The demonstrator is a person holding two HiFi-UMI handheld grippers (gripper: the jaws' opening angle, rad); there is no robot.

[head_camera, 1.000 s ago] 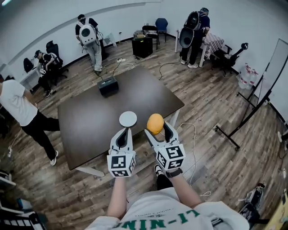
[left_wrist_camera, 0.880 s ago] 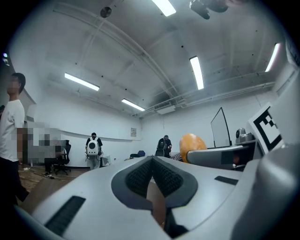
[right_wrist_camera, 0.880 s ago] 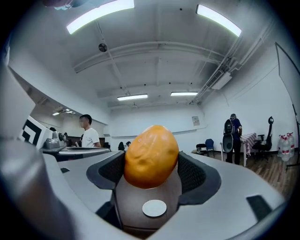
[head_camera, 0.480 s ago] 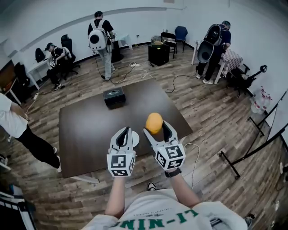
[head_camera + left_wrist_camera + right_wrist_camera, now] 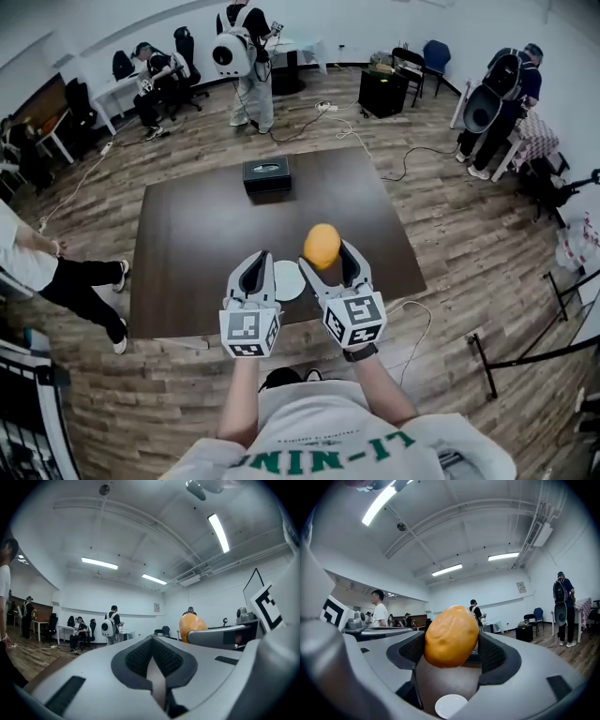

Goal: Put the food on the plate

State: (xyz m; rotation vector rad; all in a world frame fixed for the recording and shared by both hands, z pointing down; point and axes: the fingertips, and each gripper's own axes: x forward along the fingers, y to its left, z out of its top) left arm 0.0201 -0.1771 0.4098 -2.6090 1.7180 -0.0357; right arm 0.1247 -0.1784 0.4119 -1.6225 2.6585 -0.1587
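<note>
An orange, egg-shaped food item (image 5: 322, 246) (image 5: 451, 636) is clamped between the pads of my right gripper (image 5: 325, 259) (image 5: 452, 649), held up in the air above the near edge of the dark table (image 5: 206, 234). It also shows at the right of the left gripper view (image 5: 192, 626). A small white plate (image 5: 288, 280) (image 5: 451, 706) lies on the table below, partly hidden between the two grippers. My left gripper (image 5: 255, 272) (image 5: 152, 656) hovers just left of the right one, jaws pressed together with nothing in them.
A black box (image 5: 267, 174) sits at the table's far edge. Several people stand or sit around the room, one close at the left (image 5: 37, 267). Cables run over the wooden floor (image 5: 356, 131). Chairs and stands line the right side.
The view has swung so the table sits lower and nearer, with the plate now between the grippers. Both grippers keep their pose, and the right one still grips the food.
</note>
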